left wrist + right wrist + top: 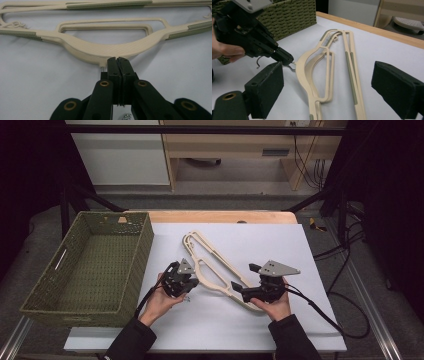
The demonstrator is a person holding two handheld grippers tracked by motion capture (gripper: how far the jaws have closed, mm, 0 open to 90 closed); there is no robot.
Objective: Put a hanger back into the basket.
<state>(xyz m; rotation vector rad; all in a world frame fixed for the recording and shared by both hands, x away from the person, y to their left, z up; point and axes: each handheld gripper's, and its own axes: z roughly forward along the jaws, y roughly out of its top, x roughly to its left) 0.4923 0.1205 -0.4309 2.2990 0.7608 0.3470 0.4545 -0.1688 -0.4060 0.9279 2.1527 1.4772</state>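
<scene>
White sheeting covers the surface (310,270); cream hangers (212,265) lie mid-sheet, long axis 10-to-4 o'clock. Left tool (117,62), clamped on the metal hook (289,68) at their neck, is nearer. Right tool (327,87) gapes wide over the 4 o'clock end. Green basket (125,285) at 9.

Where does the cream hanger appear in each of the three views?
High view: hanger lies mid-sheet, between both grippers.
Left gripper view: hanger spans the top, right above the shut jaws.
Right gripper view: hanger runs up the centre, between the open jaws.
Shared landmark: white sheet.
</scene>
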